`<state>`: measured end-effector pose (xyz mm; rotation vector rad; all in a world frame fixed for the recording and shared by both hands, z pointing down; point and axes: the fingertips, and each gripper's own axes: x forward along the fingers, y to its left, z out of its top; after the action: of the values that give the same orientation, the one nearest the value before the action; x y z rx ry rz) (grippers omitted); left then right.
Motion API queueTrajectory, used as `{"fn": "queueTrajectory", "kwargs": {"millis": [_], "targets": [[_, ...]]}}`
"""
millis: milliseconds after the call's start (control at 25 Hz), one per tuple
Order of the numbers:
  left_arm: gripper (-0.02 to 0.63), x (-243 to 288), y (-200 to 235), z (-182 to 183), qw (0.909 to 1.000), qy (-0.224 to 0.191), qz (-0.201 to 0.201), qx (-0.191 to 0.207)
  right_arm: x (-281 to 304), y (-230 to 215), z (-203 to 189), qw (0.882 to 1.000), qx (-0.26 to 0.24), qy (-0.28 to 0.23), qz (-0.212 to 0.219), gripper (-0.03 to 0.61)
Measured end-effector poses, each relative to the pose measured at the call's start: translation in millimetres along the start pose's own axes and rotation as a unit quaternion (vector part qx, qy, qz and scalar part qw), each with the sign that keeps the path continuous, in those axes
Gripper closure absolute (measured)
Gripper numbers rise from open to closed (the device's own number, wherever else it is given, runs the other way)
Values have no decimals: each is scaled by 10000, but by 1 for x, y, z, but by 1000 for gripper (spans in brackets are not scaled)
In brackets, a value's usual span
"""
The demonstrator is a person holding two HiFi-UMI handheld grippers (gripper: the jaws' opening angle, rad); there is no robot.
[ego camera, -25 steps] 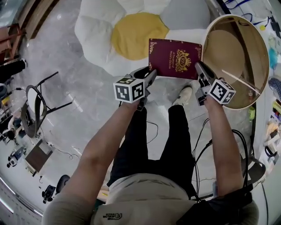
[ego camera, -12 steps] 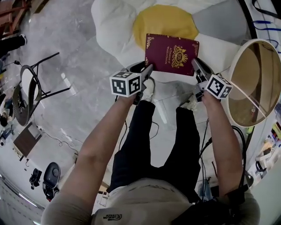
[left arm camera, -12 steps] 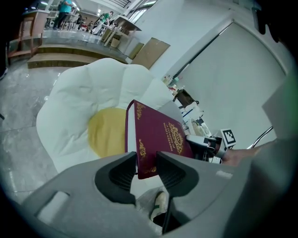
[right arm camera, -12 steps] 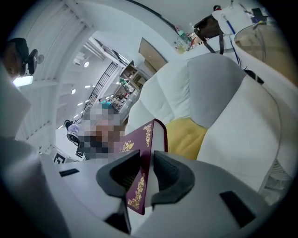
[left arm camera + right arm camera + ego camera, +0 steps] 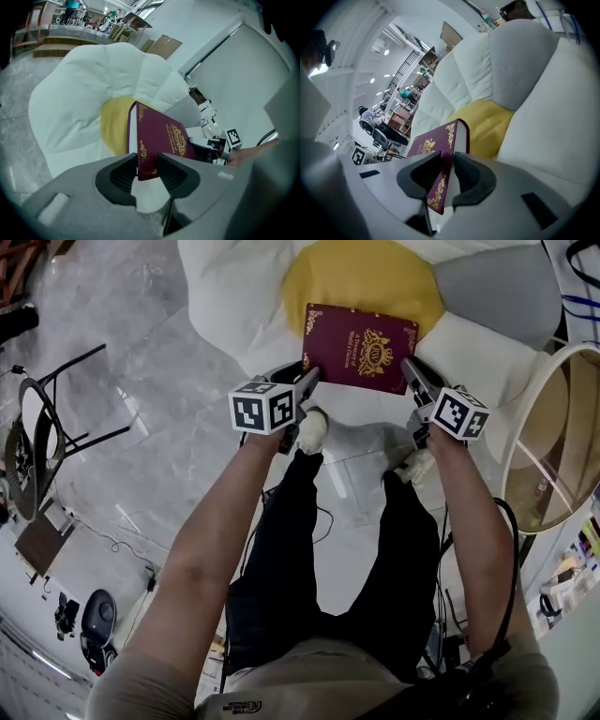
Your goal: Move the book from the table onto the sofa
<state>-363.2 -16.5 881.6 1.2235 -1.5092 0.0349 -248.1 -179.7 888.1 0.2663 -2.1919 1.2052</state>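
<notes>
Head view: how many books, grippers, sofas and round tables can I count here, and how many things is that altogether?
book: 1
grippers: 2, the left gripper and the right gripper, both shut on the book
sofa: 1, flower-shaped, white with a yellow middle
round table: 1
Total: 5

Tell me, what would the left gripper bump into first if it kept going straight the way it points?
Probably the round yellow cushion in the middle of the white flower-shaped sofa. The left gripper is clamped on the dark red gold-printed book, so the book would touch first. Depth is unclear.
</notes>
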Motion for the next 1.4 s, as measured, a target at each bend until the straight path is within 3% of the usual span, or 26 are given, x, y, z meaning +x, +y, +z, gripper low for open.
{"fn": "queueTrajectory", "kwargs": {"millis": [440, 800, 1120, 1400], "targets": [[476, 57, 49, -26, 10000, 75, 53, -14, 39, -44, -39, 9987, -298, 369, -168, 479], [476, 40, 55, -24, 9992, 196, 350, 26, 19, -48, -29, 9979, -244, 342, -499, 472], [476, -20, 4, 4, 9995, 163, 222, 185, -41, -1, -26, 9959, -417, 580, -548, 495], [476, -97, -79, 21, 9992, 55, -346, 197, -107, 73, -30, 9926, -666, 859, -539, 549]]}}
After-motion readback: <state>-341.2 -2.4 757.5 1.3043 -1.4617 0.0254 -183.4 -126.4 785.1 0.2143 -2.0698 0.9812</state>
